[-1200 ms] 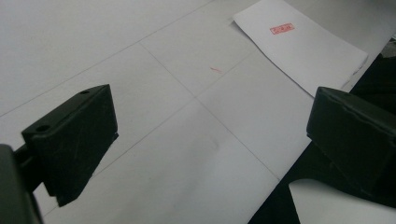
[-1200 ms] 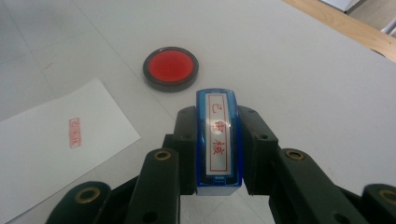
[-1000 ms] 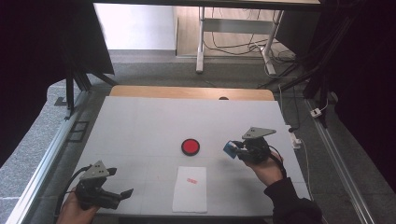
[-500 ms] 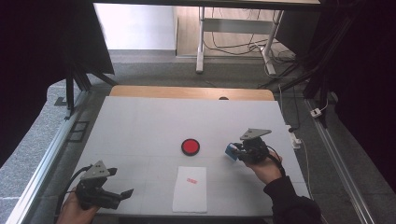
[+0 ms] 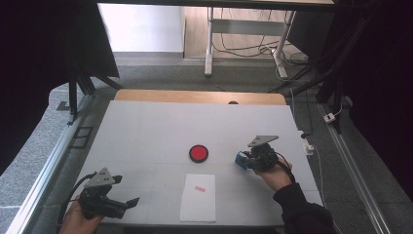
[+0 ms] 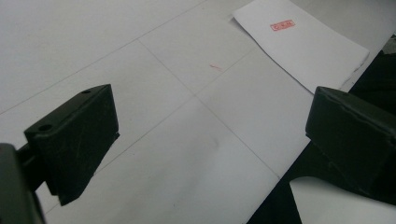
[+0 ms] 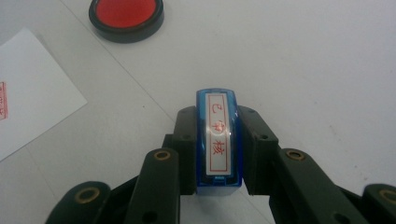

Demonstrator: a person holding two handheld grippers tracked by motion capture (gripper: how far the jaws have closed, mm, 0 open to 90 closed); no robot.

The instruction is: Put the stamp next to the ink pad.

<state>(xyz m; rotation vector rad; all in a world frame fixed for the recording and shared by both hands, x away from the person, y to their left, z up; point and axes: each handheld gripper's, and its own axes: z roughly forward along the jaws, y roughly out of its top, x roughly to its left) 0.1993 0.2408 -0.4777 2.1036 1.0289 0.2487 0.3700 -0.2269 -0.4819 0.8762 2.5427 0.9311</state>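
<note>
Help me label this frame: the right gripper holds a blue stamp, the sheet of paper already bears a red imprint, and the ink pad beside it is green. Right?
One detail is wrong: the ink pad is red in a black case, not green, as the high view shows. The rest stands: the right gripper holds the blue stamp, and the sheet of paper bears a red imprint.

Left gripper (image 5: 127,203) rests low with fingers wide apart — right gripper (image 5: 242,160) has fingers clamped, hand lowered.
</note>
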